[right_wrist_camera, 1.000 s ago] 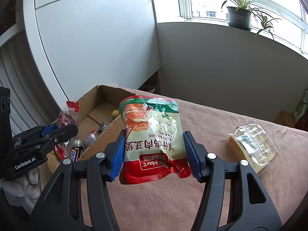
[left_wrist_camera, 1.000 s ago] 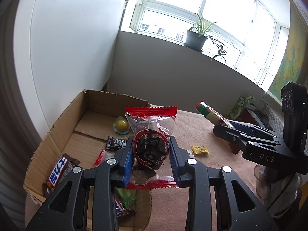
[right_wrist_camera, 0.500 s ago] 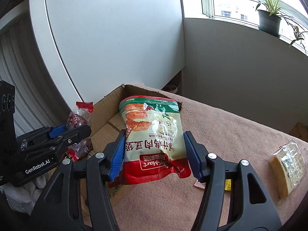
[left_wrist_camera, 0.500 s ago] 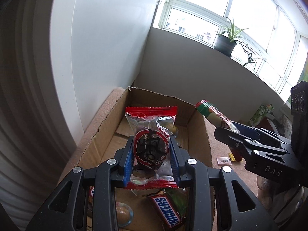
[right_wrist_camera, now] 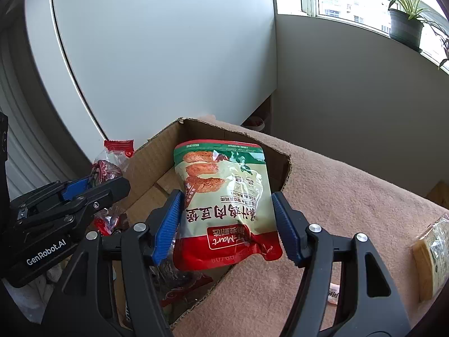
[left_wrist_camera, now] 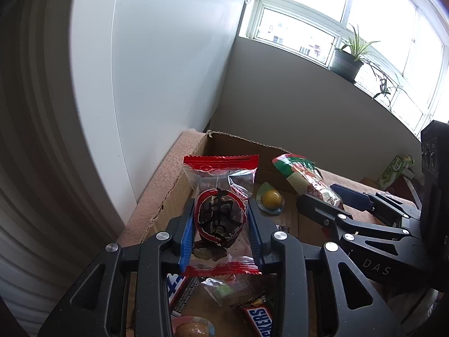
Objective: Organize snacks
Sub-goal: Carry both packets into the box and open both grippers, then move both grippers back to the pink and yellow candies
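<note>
Left wrist view: left gripper (left_wrist_camera: 221, 226) clamps red-ended clear candy packet (left_wrist_camera: 220, 210) at mid-body above cardboard box (left_wrist_camera: 171, 193); light, crinkly, likely slippery film. Right gripper (right_wrist_camera: 227, 224) pinches soft snack pouch (right_wrist_camera: 224, 202) by both edges over the box's near wall. Only the left view shows Snickers bar (left_wrist_camera: 256, 320) inside; only the right shows wrapped cake (right_wrist_camera: 432, 255) on the cloth.

Glossy clear plastic candy wrapper (left_wrist_camera: 221, 193); glossy foil pouch (right_wrist_camera: 224, 205); rough corrugated cardboard box (right_wrist_camera: 151, 163); matt fuzzy cloth tabletop (right_wrist_camera: 350, 205).

red-edged clear candy packet (left_wrist_camera: 221, 210), green-red-cream pouch (right_wrist_camera: 224, 205)
</note>
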